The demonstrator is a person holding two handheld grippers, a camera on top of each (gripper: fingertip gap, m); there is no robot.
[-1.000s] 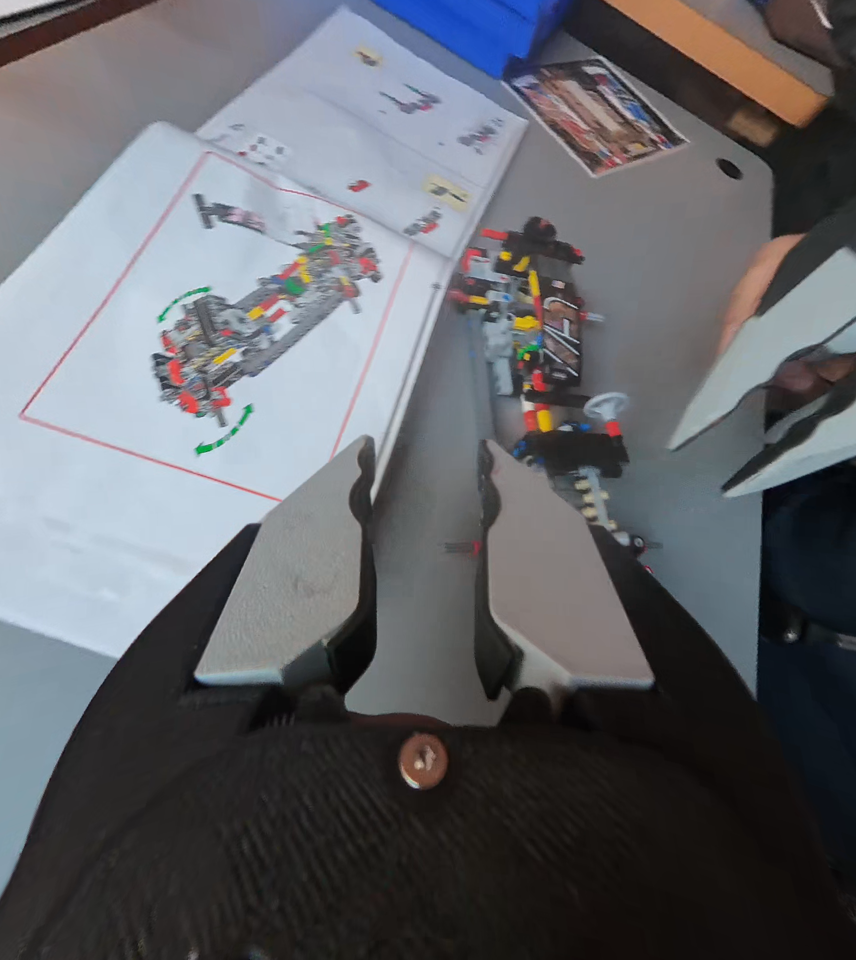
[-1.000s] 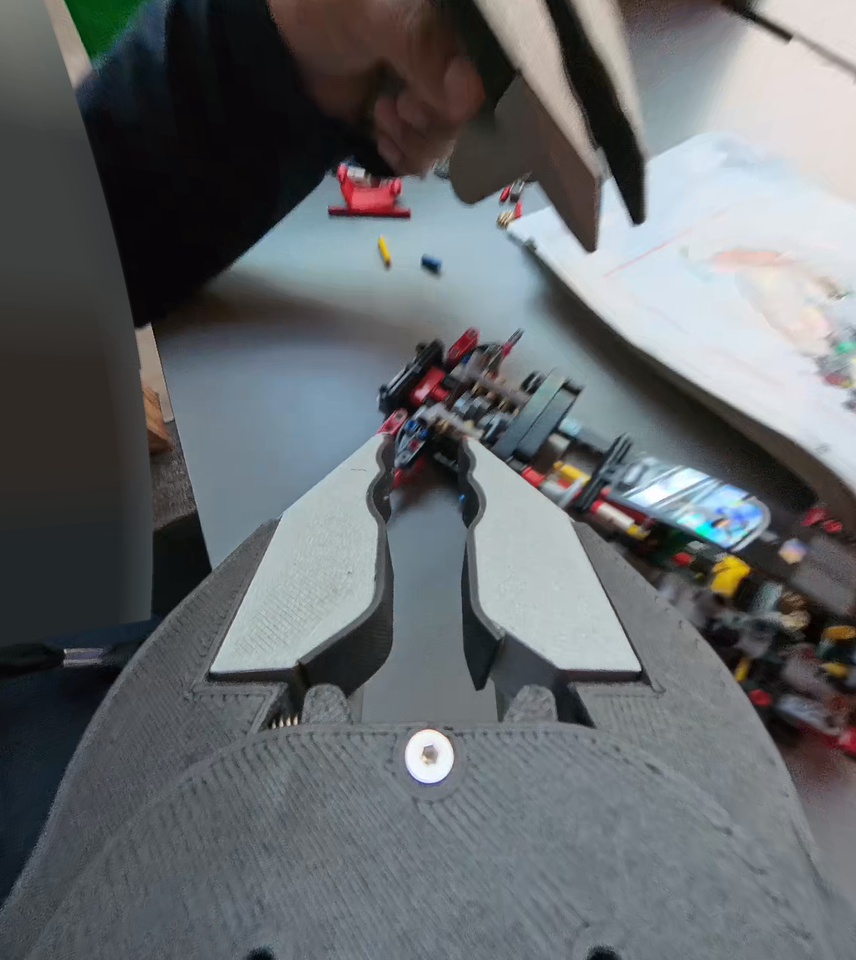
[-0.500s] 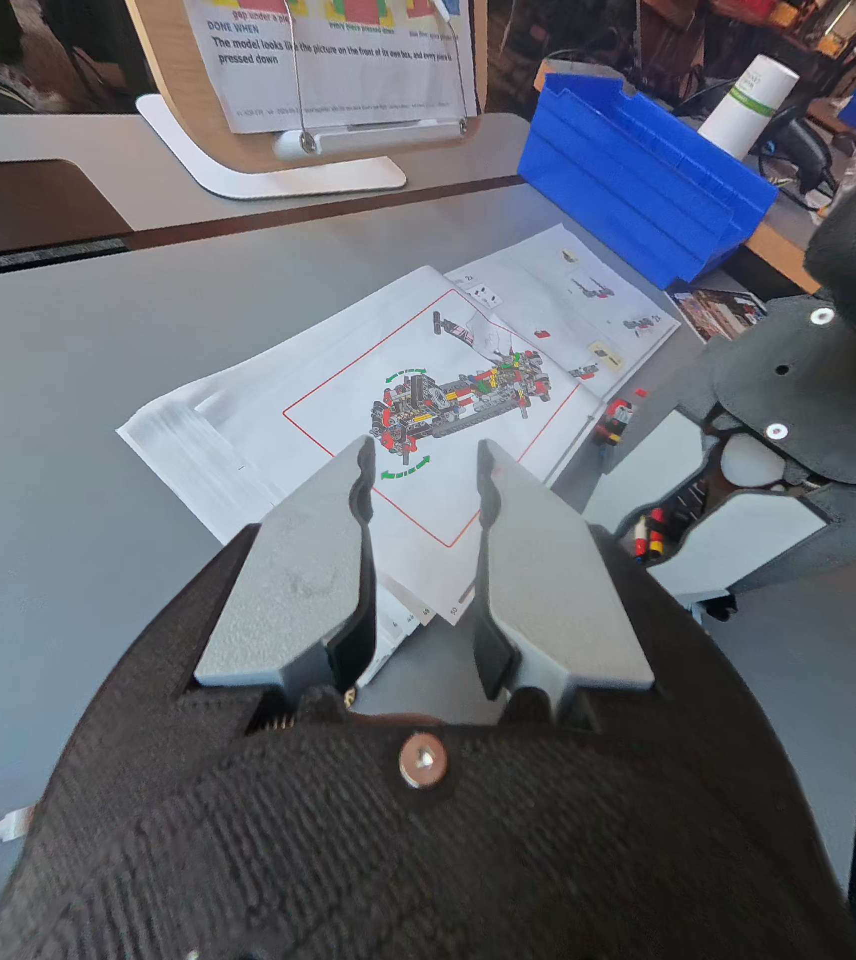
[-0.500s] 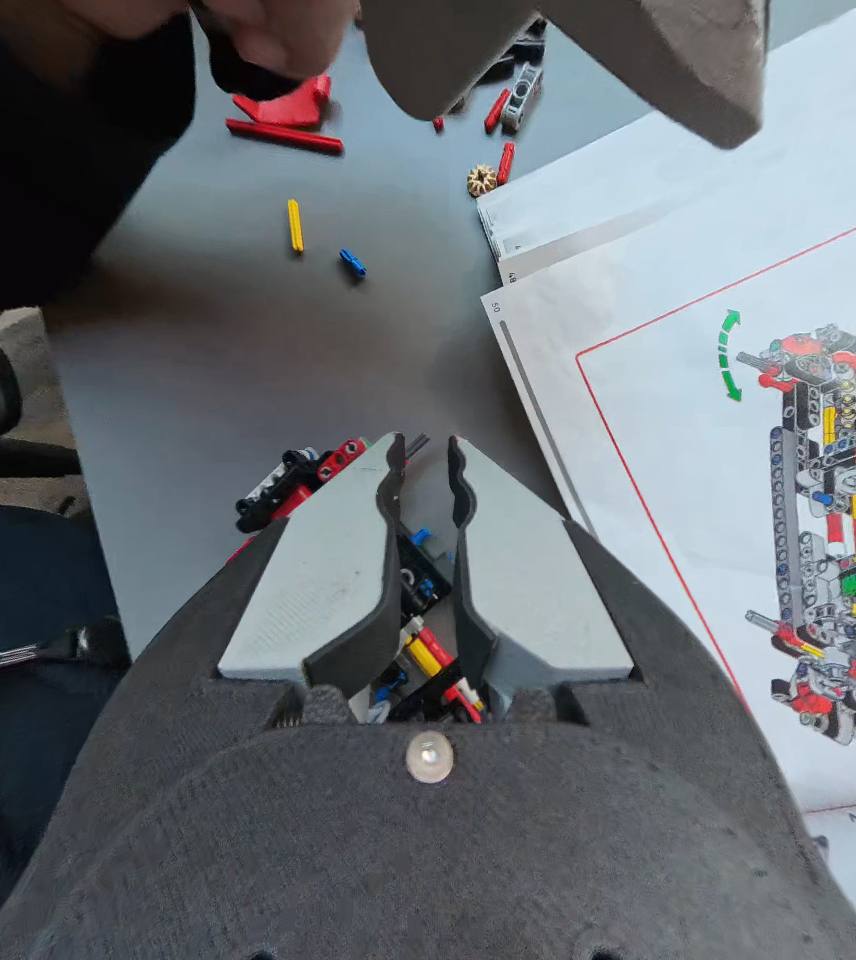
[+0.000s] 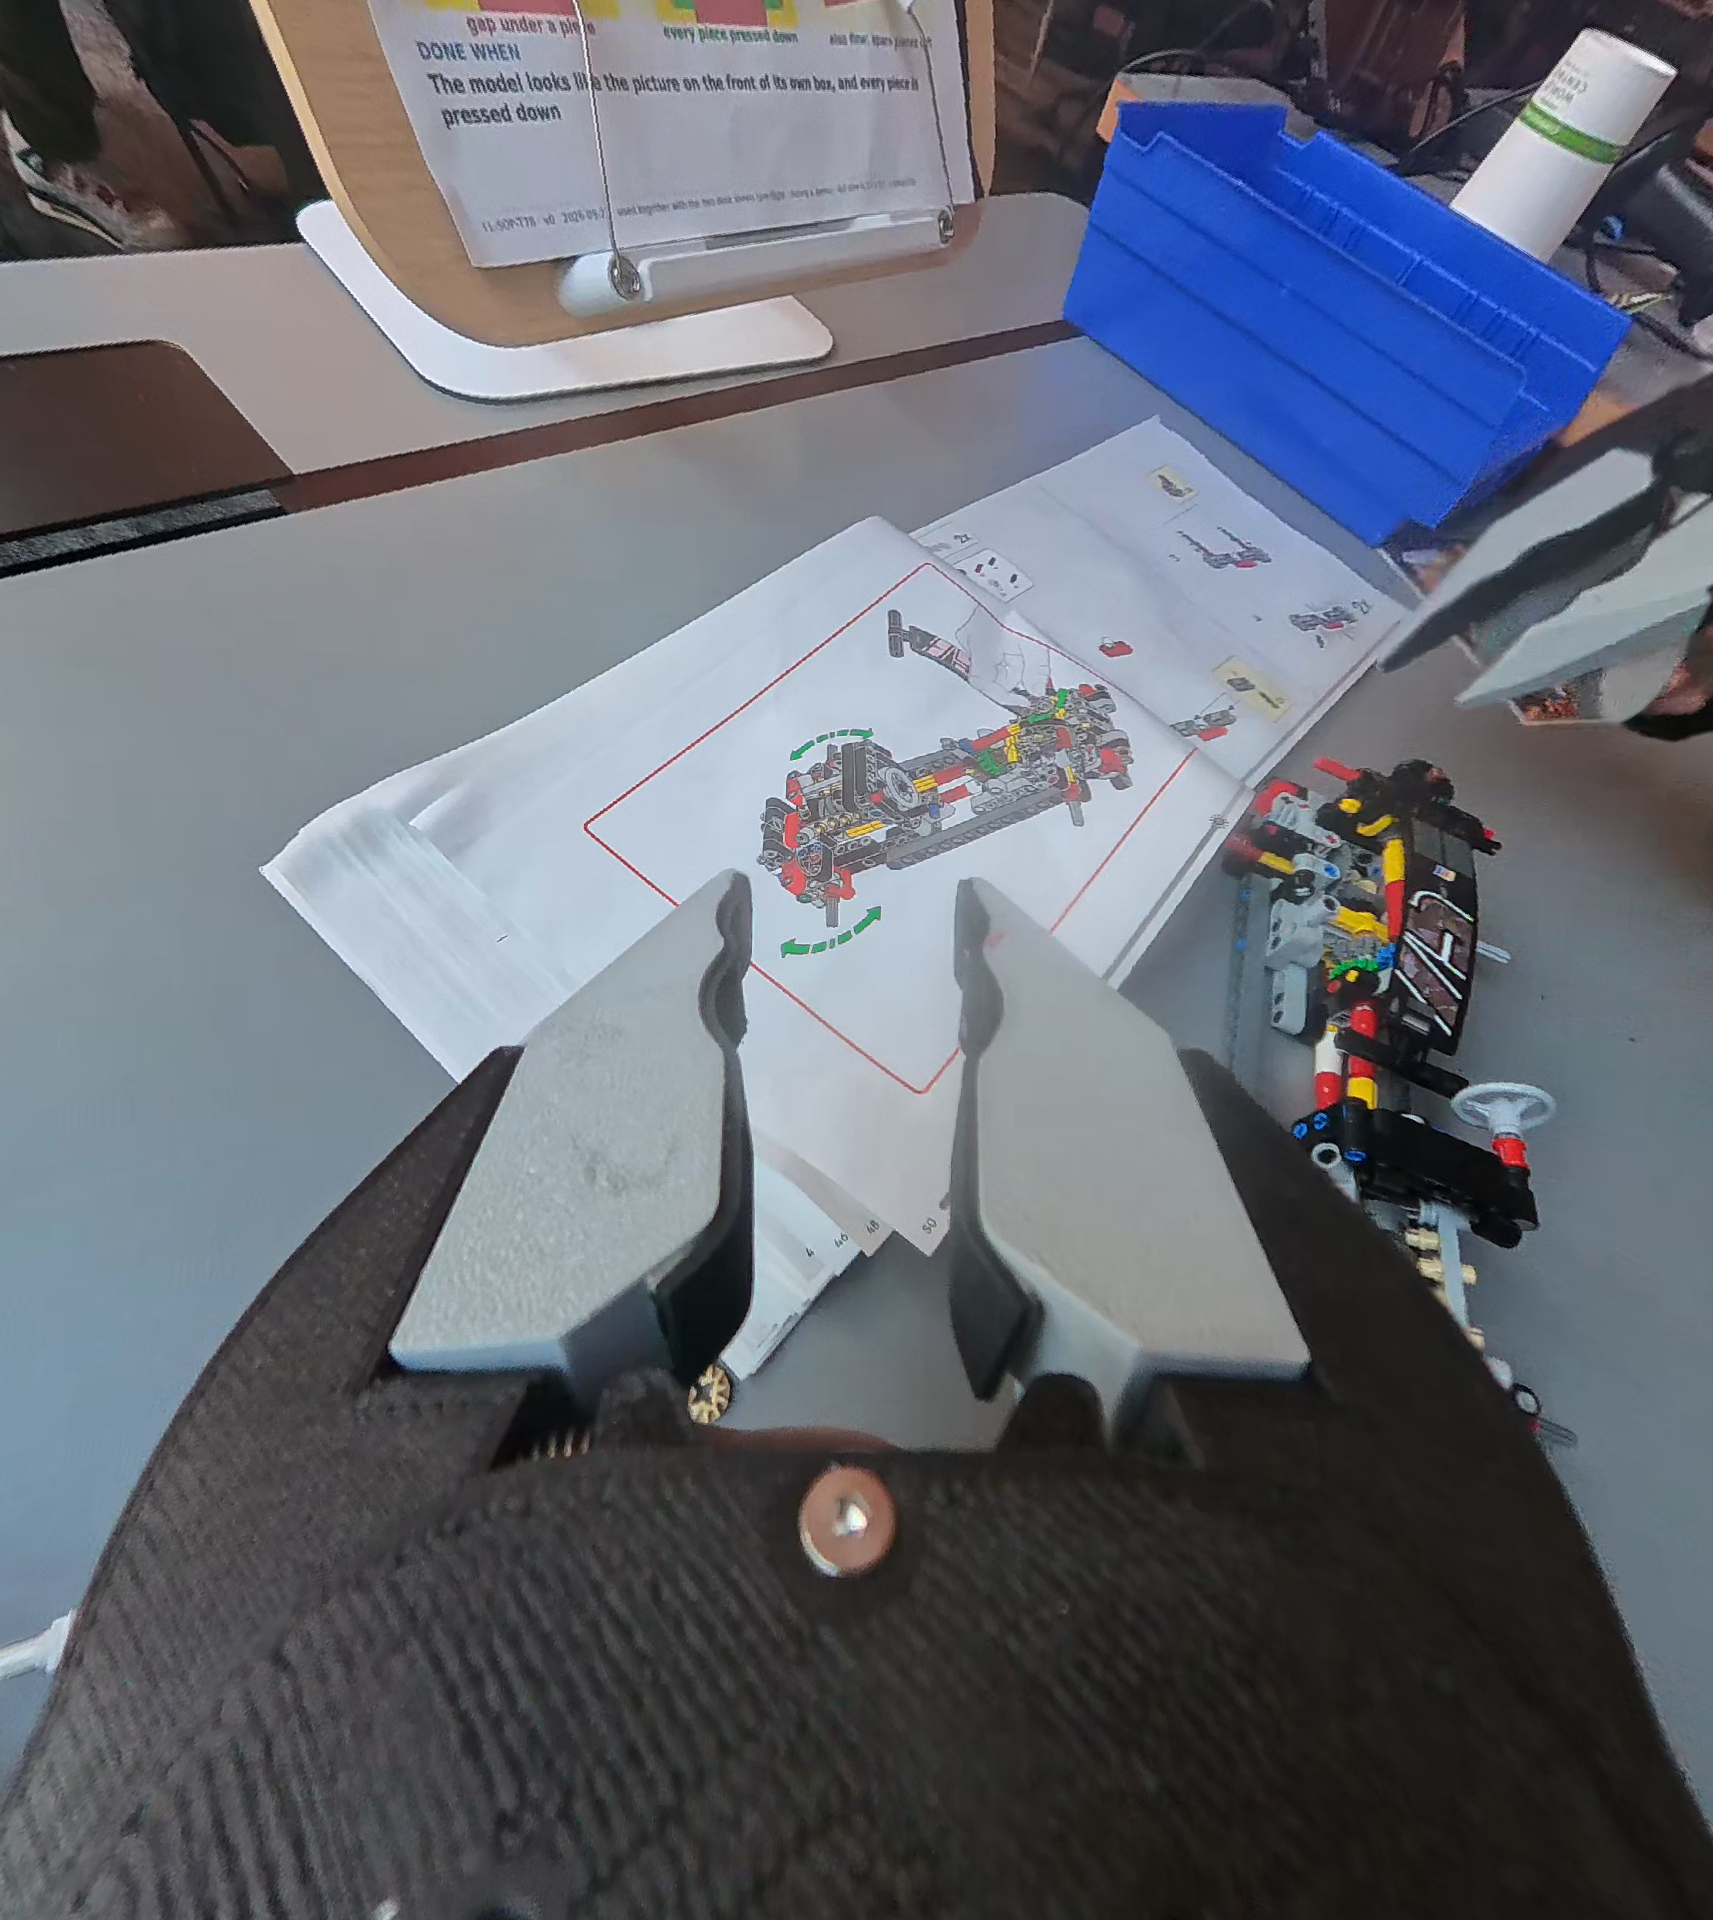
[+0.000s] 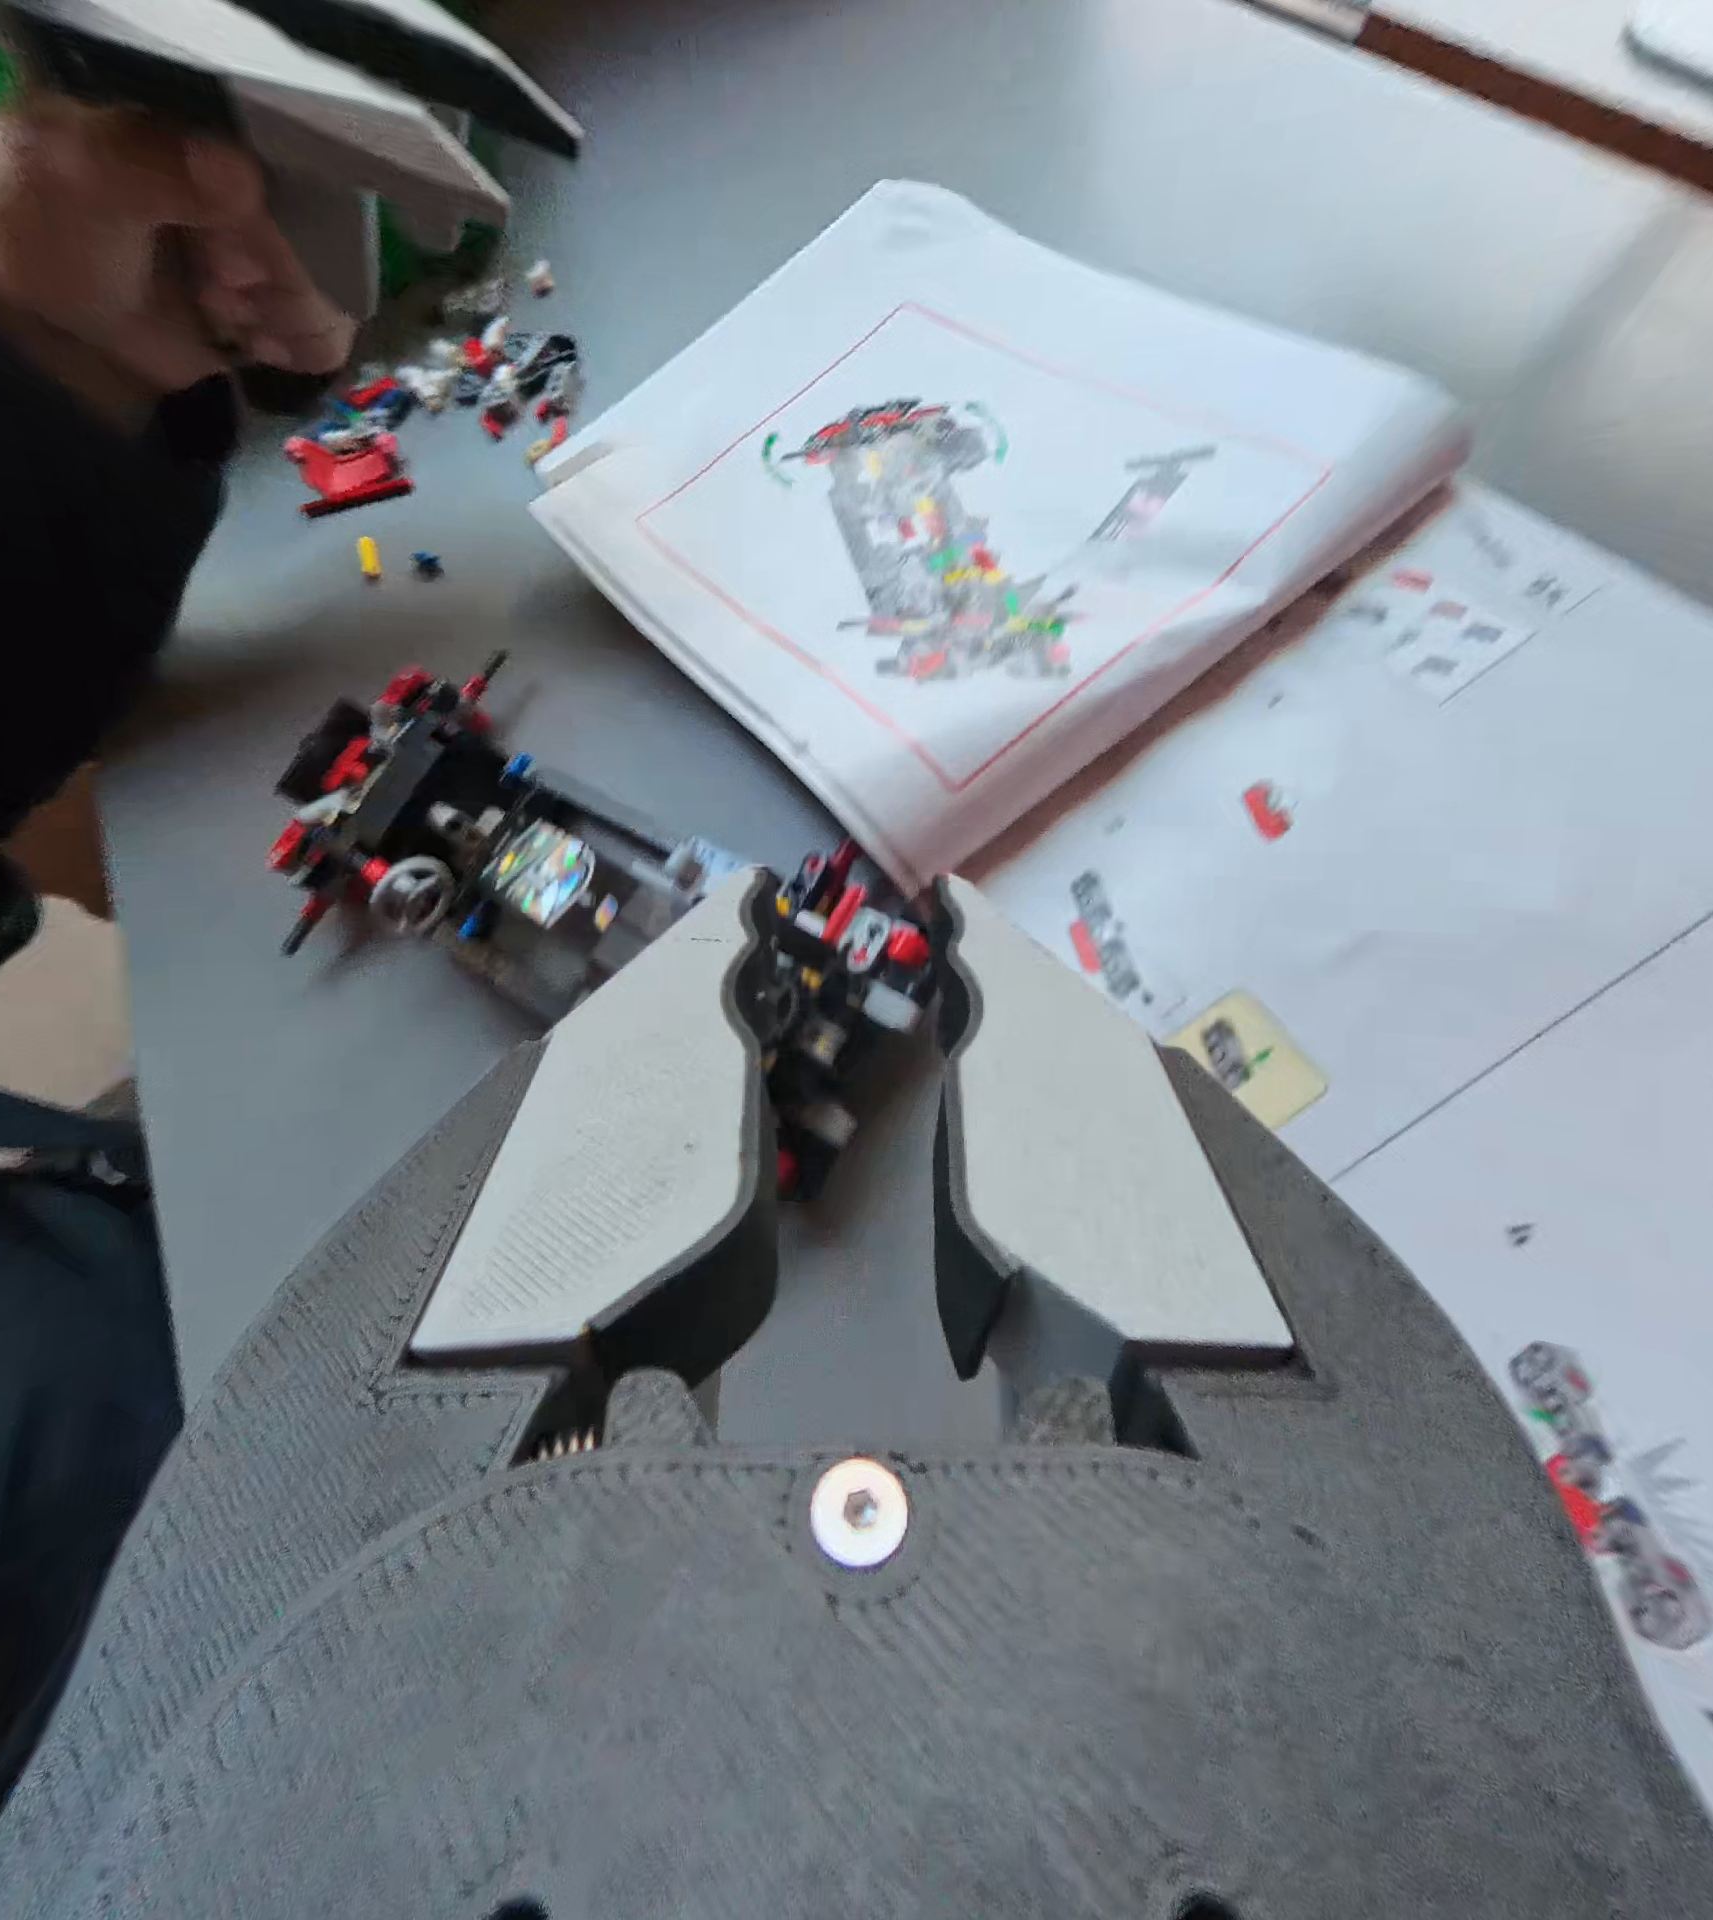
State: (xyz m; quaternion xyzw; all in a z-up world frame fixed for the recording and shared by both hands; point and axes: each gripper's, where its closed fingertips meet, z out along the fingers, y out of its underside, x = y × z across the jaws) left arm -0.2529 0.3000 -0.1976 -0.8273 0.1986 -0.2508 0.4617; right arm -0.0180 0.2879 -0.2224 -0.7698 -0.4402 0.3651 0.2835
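Hovering above booklet (image 5: pixel 686 790), left claw (image 5: pixel 852 914) released; right claw (image 6: pixel 847 914) released over model (image 6: pixel 478 831).

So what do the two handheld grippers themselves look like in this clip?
The left gripper has a black ribbed, layered-looking body with a copper-coloured screw at its centre. The right gripper has a dark grey body of the same ribbed texture with a silver hex screw. Both carry two flat, pale grey wedge-shaped fingers with wavy black inner pads. The person wears dark sleeves. No cables show.
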